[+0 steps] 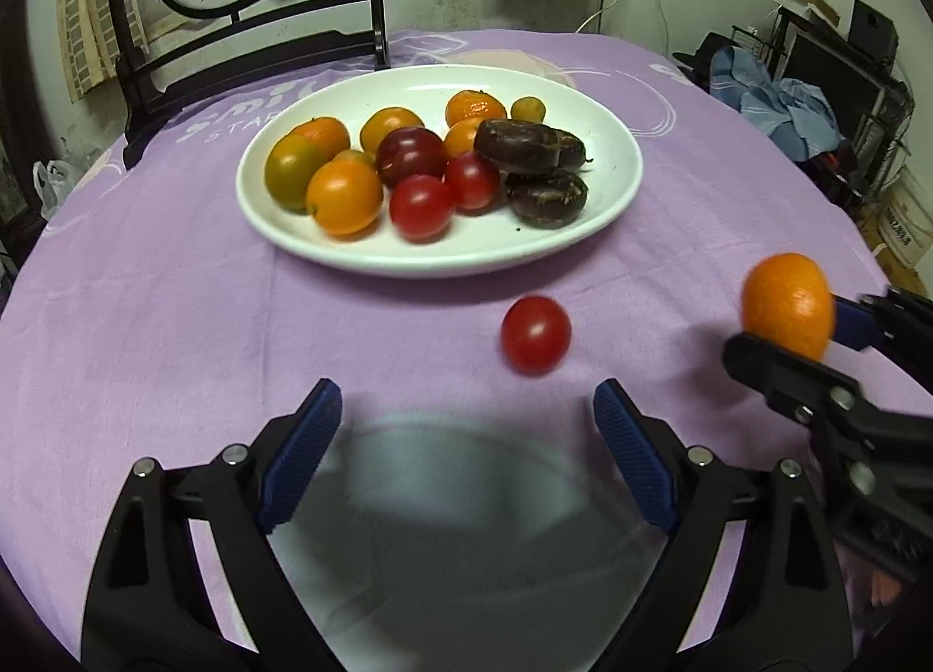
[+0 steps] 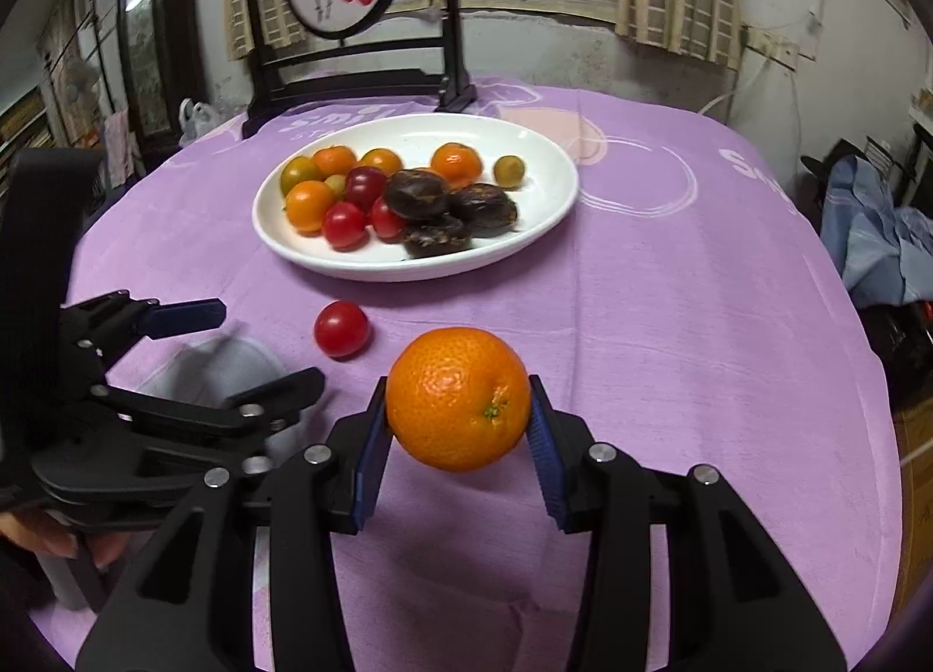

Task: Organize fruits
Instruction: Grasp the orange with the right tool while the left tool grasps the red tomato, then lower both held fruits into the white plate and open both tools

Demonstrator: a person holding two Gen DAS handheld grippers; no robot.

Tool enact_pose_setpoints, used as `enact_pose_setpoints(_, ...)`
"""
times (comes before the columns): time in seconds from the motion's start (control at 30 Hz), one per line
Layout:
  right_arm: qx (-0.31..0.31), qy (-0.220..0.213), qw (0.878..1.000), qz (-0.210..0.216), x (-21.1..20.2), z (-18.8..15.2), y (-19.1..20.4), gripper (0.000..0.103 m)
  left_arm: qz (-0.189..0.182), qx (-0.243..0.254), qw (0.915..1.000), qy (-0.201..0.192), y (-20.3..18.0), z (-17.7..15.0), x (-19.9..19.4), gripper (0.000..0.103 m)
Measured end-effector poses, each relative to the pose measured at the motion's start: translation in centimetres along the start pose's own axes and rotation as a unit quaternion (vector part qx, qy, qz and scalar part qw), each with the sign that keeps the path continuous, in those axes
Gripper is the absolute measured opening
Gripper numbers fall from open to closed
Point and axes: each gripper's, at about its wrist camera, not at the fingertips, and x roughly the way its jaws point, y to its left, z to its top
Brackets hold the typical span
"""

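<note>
My right gripper (image 2: 458, 427) is clamped on an orange (image 2: 458, 398), its blue pads pressed to the fruit's two sides, and I hold it clear above the purple cloth (image 2: 670, 334) that covers the tabletop. The orange's green stem end faces the right wrist camera. From the left wrist view the same orange (image 1: 787, 305) shows at the right edge, gripped between the black fingers. My left gripper (image 1: 466, 439) stands wide with nothing between its pads, hanging over a pale, blurred round thing (image 1: 455, 497) that lies on the cloth just below it; I cannot tell what it is. A lone red tomato (image 1: 535, 334) rests on the cloth just ahead of the left gripper, between it and the white plate (image 1: 606, 206); in the right view that tomato (image 2: 342, 328) sits to the left of the held orange. The plate sits further back towards the middle of the cloth and carries a heap of small orange, red and greenish fruits on its left half, with three dark brown, wrinkled pieces (image 1: 530, 144) towards its right. Behind the plate a black wooden stand (image 2: 350, 77) holds a round painted panel.
</note>
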Motion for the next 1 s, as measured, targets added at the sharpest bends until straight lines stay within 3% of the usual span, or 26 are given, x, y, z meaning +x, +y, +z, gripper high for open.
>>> enact_pose_setpoints(0.1, 0.005, -0.006, 1.000, -0.003, -0.5, 0.1, -0.2, 0.044, 0.007, -0.003, 1.0000, 0.006, -0.6, 0.6, 0.9, 0.089)
enact_pose_setpoints(0.3, 0.013, -0.013, 1.000, 0.002, -0.9, 0.3, -0.4, 0.044, 0.024, -0.006, 0.9997, 0.008, -0.8, 1.2, 2.2, 0.073)
enact_pose_setpoints(0.37, 0.013, -0.014, 1.000, 0.004, -1.0, 0.2, -0.5, 0.044, 0.016, -0.002, 0.9999, 0.004, -1.0, 1.4, 2.2, 0.060)
enact_pose_setpoints(0.43, 0.013, -0.013, 1.000, 0.004, -0.9, 0.2, -0.5, 0.044, -0.002, 0.003, 1.0000, 0.001, -1.2, 1.7, 2.1, 0.038)
enact_pose_setpoints(0.5, 0.015, -0.009, 1.000, 0.004, -0.7, 0.1, -0.5, 0.044, -0.019, 0.004, 0.9998, 0.007, -1.4, 1.6, 2.0, 0.027)
enact_pose_setpoints(0.83, 0.017, -0.004, 1.000, 0.009, 0.2, 0.0, -0.5, 0.044, -0.042, -0.007, 0.9991, -0.002, 1.1, 0.1, -1.5, 0.027)
enact_pose_setpoints(1.0, 0.012, -0.012, 0.999, 0.033, 0.0, 0.3, 0.6, 0.044, -0.044, -0.011, 0.9988, -0.017, 2.9, 0.4, -3.4, 0.027)
